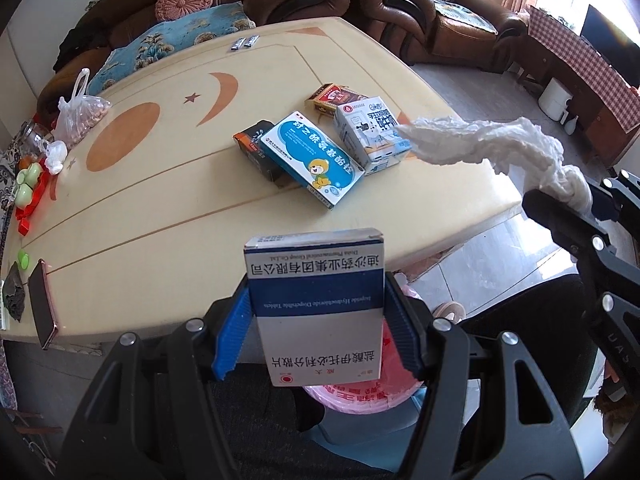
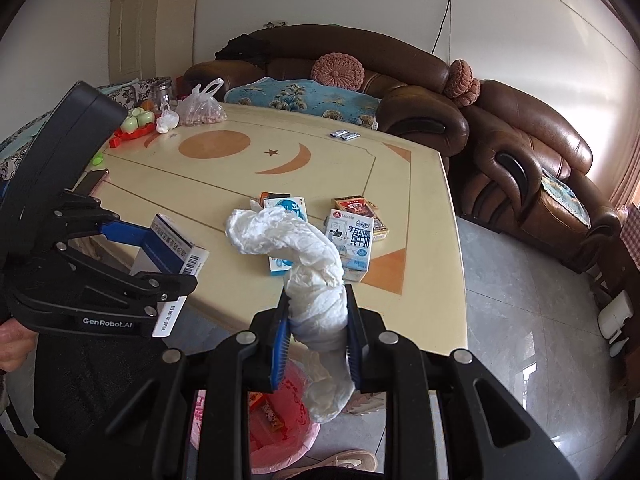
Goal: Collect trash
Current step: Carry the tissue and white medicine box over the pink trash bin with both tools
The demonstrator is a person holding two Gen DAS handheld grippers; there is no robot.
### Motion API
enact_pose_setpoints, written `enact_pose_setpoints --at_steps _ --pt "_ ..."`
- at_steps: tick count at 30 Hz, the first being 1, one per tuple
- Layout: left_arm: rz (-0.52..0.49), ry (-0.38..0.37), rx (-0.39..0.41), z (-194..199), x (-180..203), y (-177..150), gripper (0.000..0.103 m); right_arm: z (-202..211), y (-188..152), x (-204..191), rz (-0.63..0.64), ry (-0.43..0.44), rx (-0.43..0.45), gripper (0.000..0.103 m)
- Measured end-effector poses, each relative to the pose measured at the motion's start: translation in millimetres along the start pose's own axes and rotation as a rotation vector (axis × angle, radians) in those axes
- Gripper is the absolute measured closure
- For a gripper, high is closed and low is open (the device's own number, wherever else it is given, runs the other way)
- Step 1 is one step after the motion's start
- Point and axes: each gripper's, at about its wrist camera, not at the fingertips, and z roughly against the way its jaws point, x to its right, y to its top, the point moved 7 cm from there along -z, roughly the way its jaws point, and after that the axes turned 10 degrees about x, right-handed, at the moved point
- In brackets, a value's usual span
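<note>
The left tongs (image 1: 316, 320) are clamping a blue-and-white medicine box (image 1: 316, 304) while the right tongs (image 2: 318, 340) are squeezing a crumpled white tissue (image 2: 304, 264) above the pink-lined bin (image 2: 276, 420) beside the table (image 2: 224, 184).

Cream table (image 1: 160, 216) inlaid with an orange disc, crescent and small dark star. White and navy medicine box (image 1: 316, 308) with dark lettering. Light-blue box (image 1: 312, 160) printed with a yellow cartoon bear. White milk carton (image 2: 352, 240) with blue print. White crumpled tissue (image 2: 304, 256). Pink bin liner (image 2: 280, 432). Brown leather sofa (image 2: 520, 152); pink round cushion (image 2: 338, 72); blue floral cover (image 2: 296, 96).
</note>
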Motion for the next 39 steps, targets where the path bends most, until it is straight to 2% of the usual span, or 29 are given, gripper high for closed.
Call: enact_pose_setpoints --at_steps 8,21,39 --pt "-0.007 -0.01 -0.023 -3.8 3.7 -21.9 0.042 5.7 -20.4 -16.2 -0.006 0.017 -0.035 0.079" --pt "0.034 -0.043 -0.117 -40.2 4.1 -72.2 0.042 -6.1 -65.0 -41.9 0.0 0.053 -0.127 0.079" --pt "0.072 -0.058 -0.241 -110.0 14.1 -134.3 0.042 -69.5 -162.3 -55.0 -0.068 0.096 -0.352 0.079"
